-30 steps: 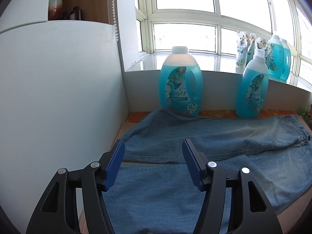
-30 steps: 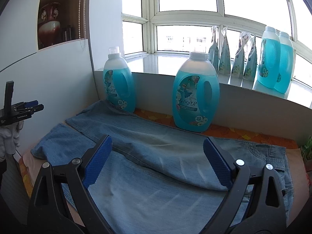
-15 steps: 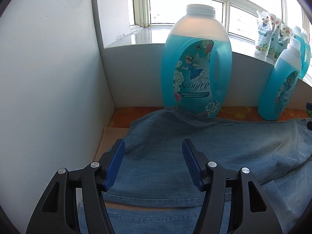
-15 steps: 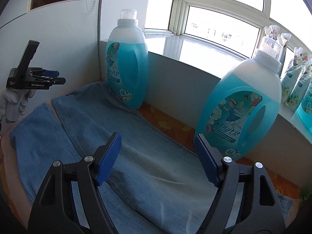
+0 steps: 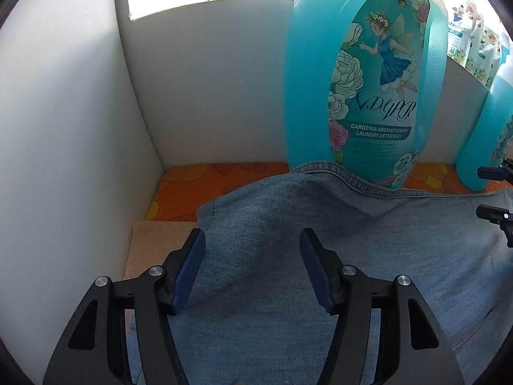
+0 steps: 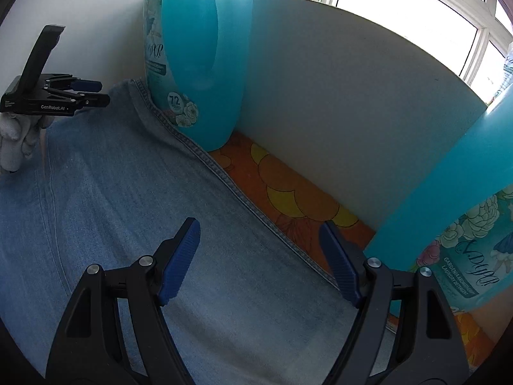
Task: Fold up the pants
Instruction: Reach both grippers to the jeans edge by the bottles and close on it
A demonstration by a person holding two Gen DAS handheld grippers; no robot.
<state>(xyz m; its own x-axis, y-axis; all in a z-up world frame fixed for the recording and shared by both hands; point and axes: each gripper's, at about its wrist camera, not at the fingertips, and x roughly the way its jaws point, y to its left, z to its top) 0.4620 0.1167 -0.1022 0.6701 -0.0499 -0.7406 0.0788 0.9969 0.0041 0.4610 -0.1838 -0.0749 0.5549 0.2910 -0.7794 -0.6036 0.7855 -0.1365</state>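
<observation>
Blue jeans (image 5: 320, 240) lie flat on the table, one leg running along the back wall. In the left wrist view my left gripper (image 5: 251, 240) hovers open over the leg's end, close to the hem corner, with nothing pinched. My right gripper (image 6: 259, 234) is open too, its fingers straddling the stitched far edge of the jeans (image 6: 128, 208), one over denim and one over the orange cloth. The left gripper (image 6: 93, 93) shows at the upper left of the right wrist view, held by a gloved hand (image 6: 12, 141). The right gripper's fingertips (image 5: 493, 215) peek in at the right edge of the left wrist view.
A tall blue detergent bottle (image 5: 362, 80) stands on the hem right behind the left gripper, and a second bottle (image 6: 449, 224) crowds the right gripper's right finger. White walls (image 5: 80, 128) close the left and back. An orange flowered cloth (image 6: 288, 192) covers the table.
Both grippers have dropped lower and moved toward the back wall, so the bottles now loom large. The right jaws have narrowed a little. The jeans have not moved.
</observation>
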